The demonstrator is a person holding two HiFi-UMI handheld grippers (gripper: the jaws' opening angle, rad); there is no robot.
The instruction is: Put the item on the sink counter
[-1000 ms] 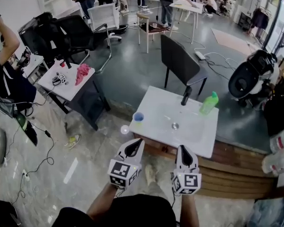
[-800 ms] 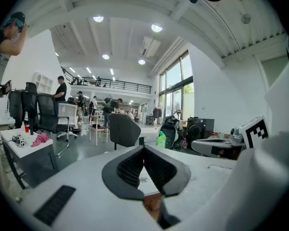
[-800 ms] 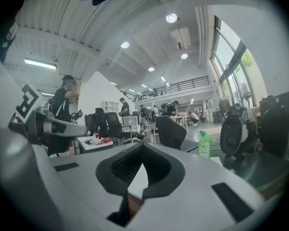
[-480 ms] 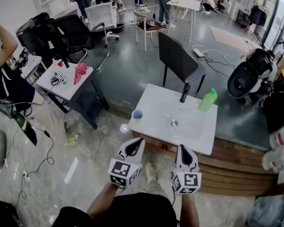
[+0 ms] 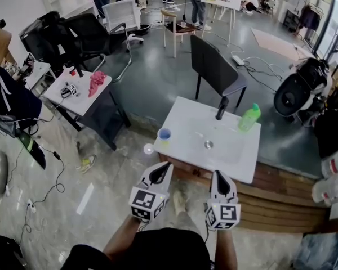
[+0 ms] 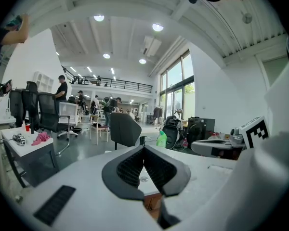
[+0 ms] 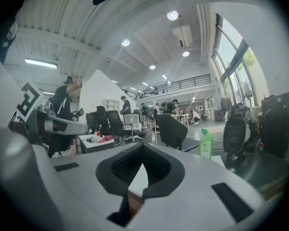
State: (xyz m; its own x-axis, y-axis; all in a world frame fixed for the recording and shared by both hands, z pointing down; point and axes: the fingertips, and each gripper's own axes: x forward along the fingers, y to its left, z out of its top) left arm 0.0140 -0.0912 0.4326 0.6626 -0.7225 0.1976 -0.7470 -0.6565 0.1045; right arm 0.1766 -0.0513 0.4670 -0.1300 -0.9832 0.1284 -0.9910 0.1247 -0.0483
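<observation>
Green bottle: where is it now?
Head view: the green bottle stands on the sink counter's far right corner, just right of the black faucet.

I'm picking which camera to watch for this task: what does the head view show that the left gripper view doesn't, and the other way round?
Head view only: the blue cup at the sink counter's left edge, and the drain. Left gripper view only: the ceiling lights, and a close look at the left gripper's jaws, together and empty. Both: the green bottle, faucet and pink cloth.
</observation>
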